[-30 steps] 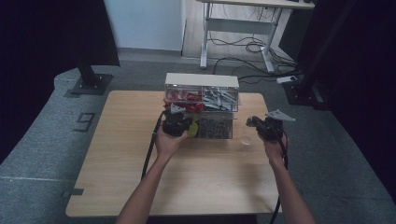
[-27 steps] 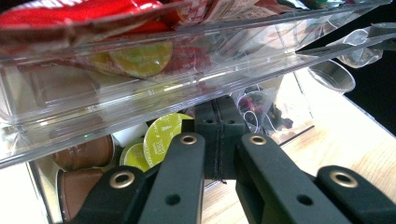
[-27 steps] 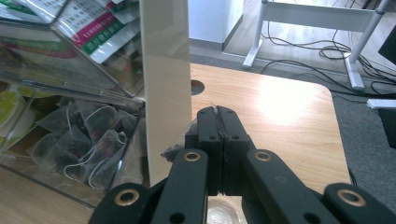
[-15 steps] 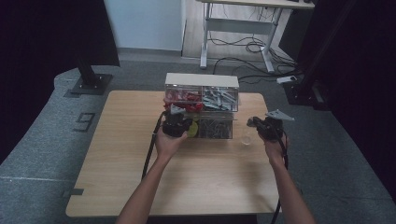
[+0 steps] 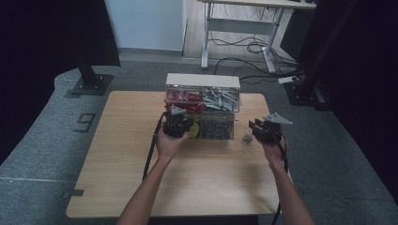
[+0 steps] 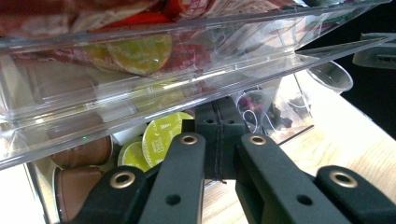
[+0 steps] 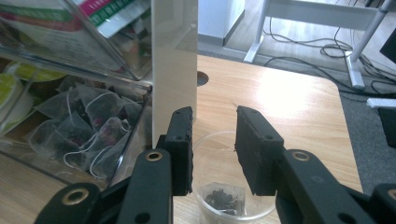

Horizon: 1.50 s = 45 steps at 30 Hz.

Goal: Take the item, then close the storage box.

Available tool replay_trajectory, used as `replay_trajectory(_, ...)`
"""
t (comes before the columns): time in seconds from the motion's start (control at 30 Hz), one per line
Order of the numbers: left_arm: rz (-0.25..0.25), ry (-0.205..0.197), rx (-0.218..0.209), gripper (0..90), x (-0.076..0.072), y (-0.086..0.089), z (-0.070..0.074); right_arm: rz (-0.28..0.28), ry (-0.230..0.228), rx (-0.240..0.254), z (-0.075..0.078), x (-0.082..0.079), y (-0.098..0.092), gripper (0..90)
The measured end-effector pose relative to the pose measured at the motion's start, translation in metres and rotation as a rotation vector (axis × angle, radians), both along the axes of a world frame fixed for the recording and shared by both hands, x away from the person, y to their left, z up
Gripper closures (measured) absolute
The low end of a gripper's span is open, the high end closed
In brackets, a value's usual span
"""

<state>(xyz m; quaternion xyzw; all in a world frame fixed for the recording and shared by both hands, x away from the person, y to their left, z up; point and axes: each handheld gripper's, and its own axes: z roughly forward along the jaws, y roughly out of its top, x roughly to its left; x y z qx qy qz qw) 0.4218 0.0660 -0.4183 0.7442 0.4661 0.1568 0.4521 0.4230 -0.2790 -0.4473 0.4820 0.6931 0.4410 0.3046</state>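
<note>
Wooden table (image 5: 206,187), clear organizer (image 5: 202,105), cup (image 7: 231,196)

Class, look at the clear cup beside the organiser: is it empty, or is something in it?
Not empty. In the right gripper view, the clear cup holds a tea bag lying at its bottom, below the parted jaws of the right gripper.

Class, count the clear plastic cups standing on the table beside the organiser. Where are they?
1. The cup stands on the table right of the organiser, below the right gripper, with a tea bag inside. Others may be hidden behind the organiser.
</note>
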Motion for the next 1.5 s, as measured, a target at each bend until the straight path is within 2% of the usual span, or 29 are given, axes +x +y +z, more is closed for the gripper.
replay_trajectory(0.2, 0.001, 0.001, -0.003, 90.0, 0.0, 0.0, -0.001, 0.025, 0.002, 0.007, -0.009, -0.014, 0.003, 66.1)
replay_trajectory(0.8, -0.005, 0.005, -0.002, 90.0, -0.002, 0.001, -0.001, 0.069, 0.004, 0.119, -0.032, -0.053, 0.0, 62.9)
replay_trajectory(1.0, -0.006, 0.007, -0.005, 90.0, -0.003, 0.001, -0.003, 0.08, 0.01, 0.161, -0.034, -0.065, -0.004, 62.7)
replay_trajectory(1.5, -0.01, 0.016, 0.003, 90.0, -0.009, 0.003, -0.012, 0.081, 0.031, 0.175, -0.054, -0.086, -0.012, 62.7)
